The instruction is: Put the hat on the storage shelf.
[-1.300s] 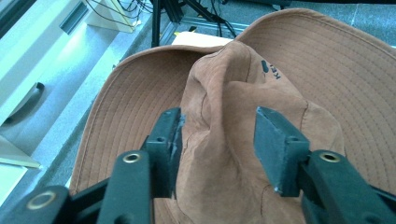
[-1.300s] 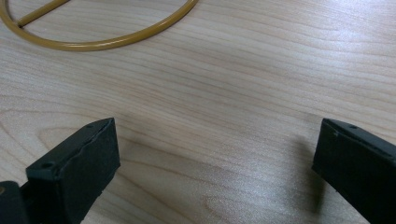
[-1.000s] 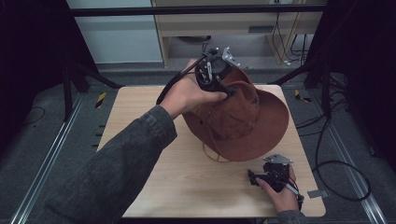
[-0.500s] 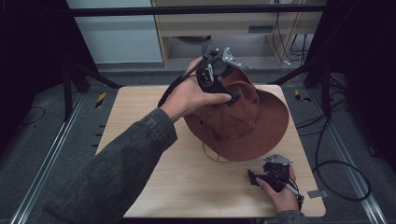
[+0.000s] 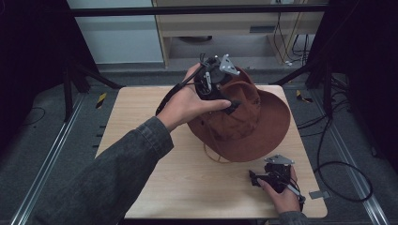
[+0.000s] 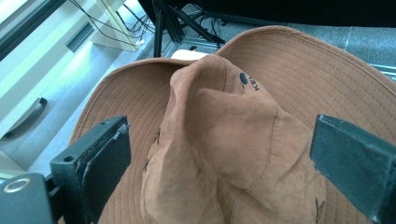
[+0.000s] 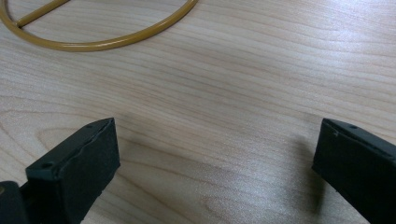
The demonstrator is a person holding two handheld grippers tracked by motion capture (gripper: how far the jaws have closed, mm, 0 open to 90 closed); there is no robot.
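High view: your left gripper (image 5: pixel 228 104) sits over the crown of the brown hat (image 5: pixel 256 122), your left hand (image 5: pixel 187 104) wrapped around its body, sleeve coming in from the bottom left. The hat rests on the wooden table (image 5: pixel 141 122), toward the far right part, brim spread wide, crown crumpled. A thin yellow-brown ring (image 5: pixel 211 156) pokes out from under the near edge of the brim. Your right gripper (image 5: pixel 254 179) rests low on the table near the front right corner, right hand (image 5: pixel 281 197) on it, well apart from the hat brim.

Left gripper view: your jaws stand wide, one on each side of the hat crown (image 6: pixel 219 140). They have just been opening, and the crown fabric is between them, but the pads do not press on it; gaps show on both sides. The crown is creased and pinched upward, with a small dark logo on it. The brim (image 6: pixel 299 70) curves behind.

Right gripper view: your right jaws are spread wide, nothing between them, bare table (image 7: pixel 233 116) wood below. The ring (image 7: pixel 107 44) lies on the table ahead, at the upper left.
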